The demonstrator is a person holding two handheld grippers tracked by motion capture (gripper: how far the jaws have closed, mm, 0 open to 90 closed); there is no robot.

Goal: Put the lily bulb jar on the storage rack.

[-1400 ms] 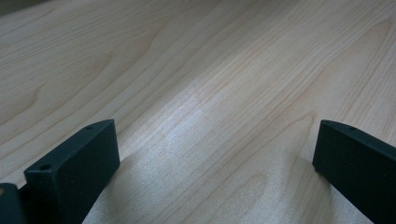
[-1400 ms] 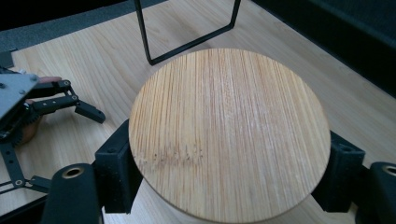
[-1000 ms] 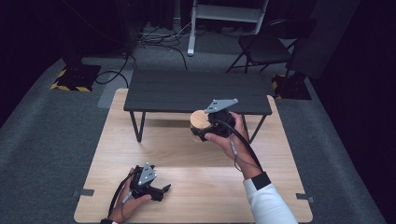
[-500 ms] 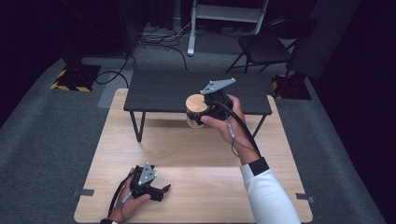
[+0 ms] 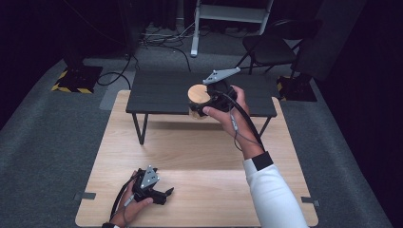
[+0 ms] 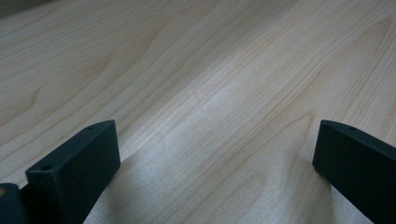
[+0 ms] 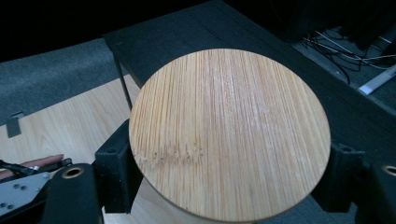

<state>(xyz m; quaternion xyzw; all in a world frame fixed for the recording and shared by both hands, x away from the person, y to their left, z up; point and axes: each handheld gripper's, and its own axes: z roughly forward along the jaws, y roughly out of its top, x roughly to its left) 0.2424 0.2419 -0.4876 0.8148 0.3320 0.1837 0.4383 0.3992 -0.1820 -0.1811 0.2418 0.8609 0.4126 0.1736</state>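
The room beyond the grey carpeted floor [image 5: 57,142] is dark; a black folding chair [image 5: 273,47] and loose floor cables [image 5: 157,40] are hard to make out, and a white frame at the top of the high view is cut off.

The pale wooden worktop [image 5: 190,152] is bare apart from the hands, with open surface between them. A low black slatted table [image 5: 161,92] stands across its far end on thin legs.

The right gripper [image 5: 202,107] is held in the air above the front edge of the black table. Its fingers are clamped on a round bamboo-lidded container [image 5: 199,95], one finger at each side. In the right gripper view the bamboo lid [image 7: 229,133] hides the container body.

The left gripper [image 5: 166,194] rests on the near left part of the worktop, close to the near edge. Its fingers [image 6: 77,170] stand wide apart with bare wood between them.
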